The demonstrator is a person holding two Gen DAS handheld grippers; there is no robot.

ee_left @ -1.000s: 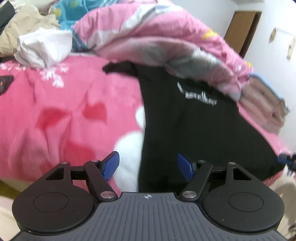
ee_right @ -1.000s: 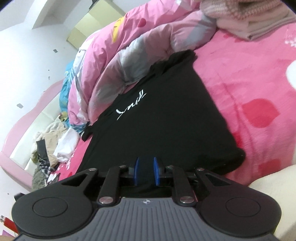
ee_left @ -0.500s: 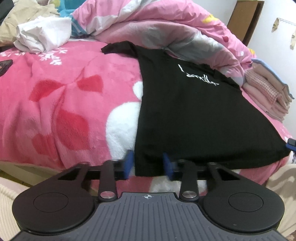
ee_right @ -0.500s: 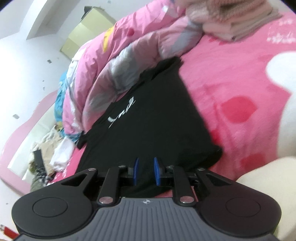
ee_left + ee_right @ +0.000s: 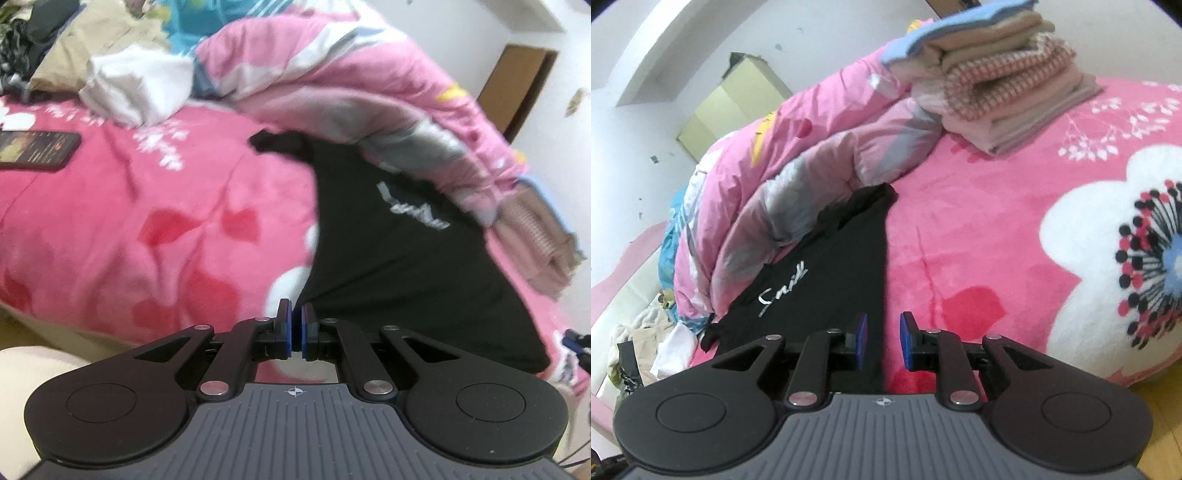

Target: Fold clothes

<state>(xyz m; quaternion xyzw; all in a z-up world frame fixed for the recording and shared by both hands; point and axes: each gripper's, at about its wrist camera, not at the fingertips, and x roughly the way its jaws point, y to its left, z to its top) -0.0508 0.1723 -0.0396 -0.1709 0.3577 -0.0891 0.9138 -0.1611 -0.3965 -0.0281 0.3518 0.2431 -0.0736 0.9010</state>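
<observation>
Lying flat on the pink fleece blanket with red and white flowers (image 5: 155, 229), which is covering the bed, the black T-shirt with a white handwritten word on the chest (image 5: 399, 258) is stretching from its hem at the near edge of the bed to its collar, which is going under the puffy pink and grey quilt (image 5: 362, 99). At the far left in the left wrist view, a dark smartphone (image 5: 35, 149) is resting on the blanket, and behind it a crumpled white cloth (image 5: 136, 86) is sitting against a beige garment (image 5: 92, 44).

The left tongs (image 5: 294, 332) are standing almost closed, with only a thin slit showing between the blue pads (image 5: 284, 328). They are sitting at the near left corner of the shirt hem, but I cannot tell if any cloth is pinched between them, because only pink blanket is showing in the slit.

In the right wrist view, the right tongs (image 5: 883, 341) are standing partly open. The right side edge of the black T-shirt (image 5: 849, 258) is passing between the two blue pads (image 5: 862, 341), and a gap is showing on the side of the right pad, so they are not pressing it.

To the right, near the far end of the quilt (image 5: 820, 147), a stack of folded clothes with a pink checked piece in it (image 5: 1004, 81) is resting on the blanket (image 5: 1015, 221).
</observation>
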